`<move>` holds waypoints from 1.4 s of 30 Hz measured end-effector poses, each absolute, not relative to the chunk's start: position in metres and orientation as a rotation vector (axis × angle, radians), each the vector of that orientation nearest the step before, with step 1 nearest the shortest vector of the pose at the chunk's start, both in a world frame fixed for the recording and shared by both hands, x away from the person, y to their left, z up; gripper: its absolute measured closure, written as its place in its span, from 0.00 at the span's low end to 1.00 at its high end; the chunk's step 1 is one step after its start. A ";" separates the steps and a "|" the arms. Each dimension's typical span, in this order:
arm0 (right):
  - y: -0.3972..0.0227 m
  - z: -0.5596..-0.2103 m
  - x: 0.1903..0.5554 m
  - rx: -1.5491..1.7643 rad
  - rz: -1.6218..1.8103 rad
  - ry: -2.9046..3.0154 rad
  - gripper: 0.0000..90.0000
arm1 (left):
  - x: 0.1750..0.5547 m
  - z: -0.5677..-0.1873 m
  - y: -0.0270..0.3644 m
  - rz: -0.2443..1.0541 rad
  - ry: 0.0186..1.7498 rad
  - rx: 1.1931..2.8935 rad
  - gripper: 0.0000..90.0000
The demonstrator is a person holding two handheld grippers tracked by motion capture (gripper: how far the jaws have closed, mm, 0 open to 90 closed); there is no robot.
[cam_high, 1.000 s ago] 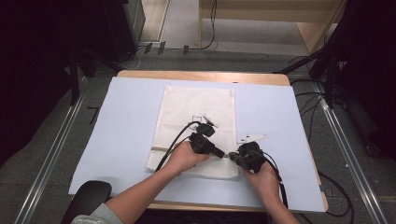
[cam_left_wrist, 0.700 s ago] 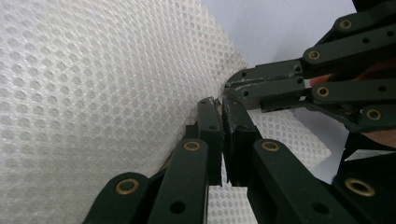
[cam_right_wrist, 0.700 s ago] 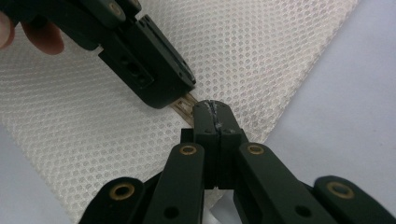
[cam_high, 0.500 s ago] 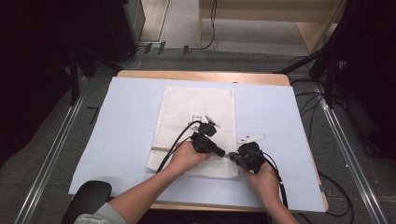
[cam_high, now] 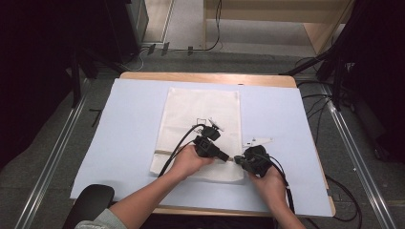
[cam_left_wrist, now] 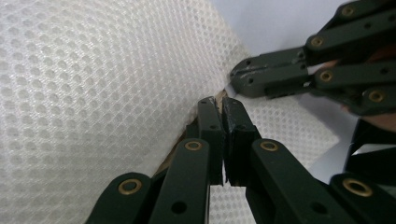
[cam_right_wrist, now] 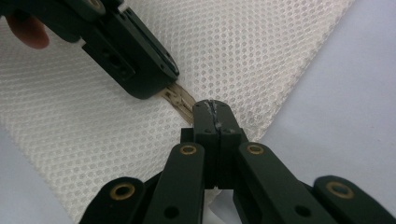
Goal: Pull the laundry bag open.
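Covering the wooden worktop (cam_high: 200, 76), a pale blue sheet (cam_high: 119, 133) carries a white mesh laundry bag (cam_high: 200, 109). Both the left gripper (cam_high: 228, 158) and right gripper (cam_high: 237, 161) are clamped on its zipper (cam_right_wrist: 177, 99) near the bag's right edge.

Looks like a lab or test bay, not anyone's home. A wooden table (cam_high: 210, 76) with a pale blue sheet (cam_high: 124, 129) stands on grey carpet (cam_high: 47, 157), metal rails (cam_high: 52, 152) run down both sides, loose cables (cam_high: 334, 109) trail over the floor, and dark equipment (cam_high: 38, 71) stands at far left and right.
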State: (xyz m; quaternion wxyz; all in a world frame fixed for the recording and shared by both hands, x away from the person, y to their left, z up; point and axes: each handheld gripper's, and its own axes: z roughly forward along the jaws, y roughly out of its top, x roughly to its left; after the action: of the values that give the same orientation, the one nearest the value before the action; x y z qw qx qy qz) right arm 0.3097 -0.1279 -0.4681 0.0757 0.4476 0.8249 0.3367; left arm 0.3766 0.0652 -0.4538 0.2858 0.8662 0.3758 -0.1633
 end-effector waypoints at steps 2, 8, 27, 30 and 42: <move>-0.128 -0.468 0.310 1.347 1.009 2.471 1.00 | 0.375 -0.453 0.064 -0.419 1.003 2.327 1.00; -0.128 -0.468 0.309 1.342 1.003 2.468 1.00 | 0.377 -0.453 0.073 -0.431 1.013 2.306 1.00; -0.128 -0.469 0.309 1.330 1.008 2.465 1.00 | 0.376 -0.451 0.086 -0.434 1.009 2.307 1.00; -0.129 -0.469 0.309 1.333 1.012 2.465 1.00 | 0.378 -0.450 0.091 -0.419 1.022 2.309 1.00; -0.129 -0.469 0.308 1.330 1.014 2.461 1.00 | 0.378 -0.451 0.102 -0.447 1.027 2.282 1.00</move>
State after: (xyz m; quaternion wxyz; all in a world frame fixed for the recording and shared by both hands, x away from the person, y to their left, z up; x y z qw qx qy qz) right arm 0.3084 -0.1291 -0.4691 0.0829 0.4453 0.8243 0.3398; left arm 0.3780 0.1018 -0.4508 0.2952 0.8576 0.3861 -0.1681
